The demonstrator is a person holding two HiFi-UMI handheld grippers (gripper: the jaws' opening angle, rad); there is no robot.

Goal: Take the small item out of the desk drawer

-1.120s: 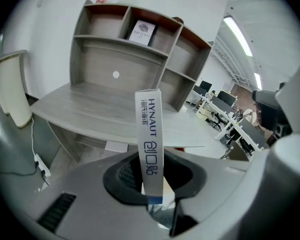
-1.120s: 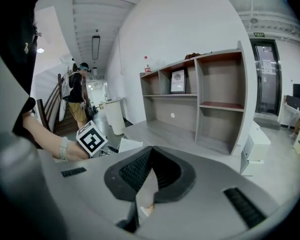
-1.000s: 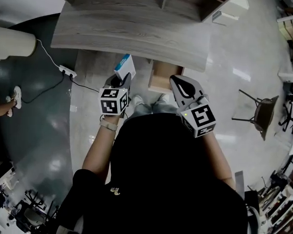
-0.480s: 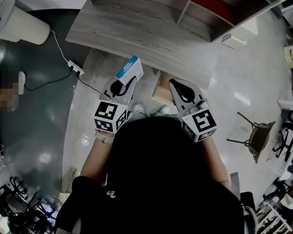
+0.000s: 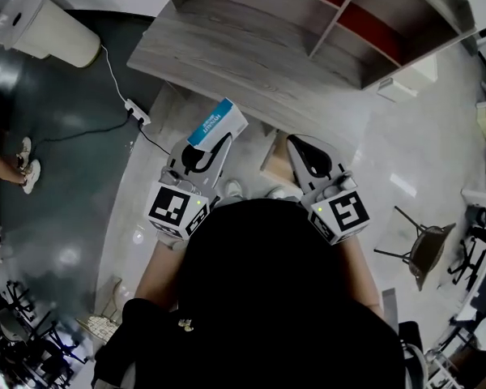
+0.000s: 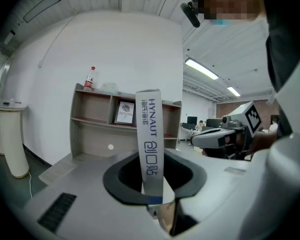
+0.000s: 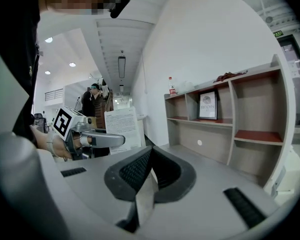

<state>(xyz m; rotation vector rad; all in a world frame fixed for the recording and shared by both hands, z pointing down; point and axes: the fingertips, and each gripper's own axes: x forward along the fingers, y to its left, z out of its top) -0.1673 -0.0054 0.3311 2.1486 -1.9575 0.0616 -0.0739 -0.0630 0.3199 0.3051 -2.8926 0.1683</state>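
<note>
Two hand-held grippers are seen in front of a grey wood-grain desk (image 5: 243,63). A small flat white carton with a blue end and blue lettering (image 5: 217,124) is gripped by the left gripper (image 5: 209,146). Its jaws are parted only by the carton's narrow thickness, and the pads are pressed against its two faces. In the left gripper view the carton is seen edge-on, standing upright out of the jaws. It is held in the air, clear of the light-wood drawer (image 5: 274,160), which stands open under the desk edge between the two grippers. The jaws of the right gripper (image 5: 298,146) are brought together, with nothing held between them. A grey open shelf unit with reddish shelves (image 5: 364,23) is set at the back of the desk. A white cylindrical appliance (image 5: 49,31) and a white power strip (image 5: 138,112) are seen on the dark floor to the left.
</note>
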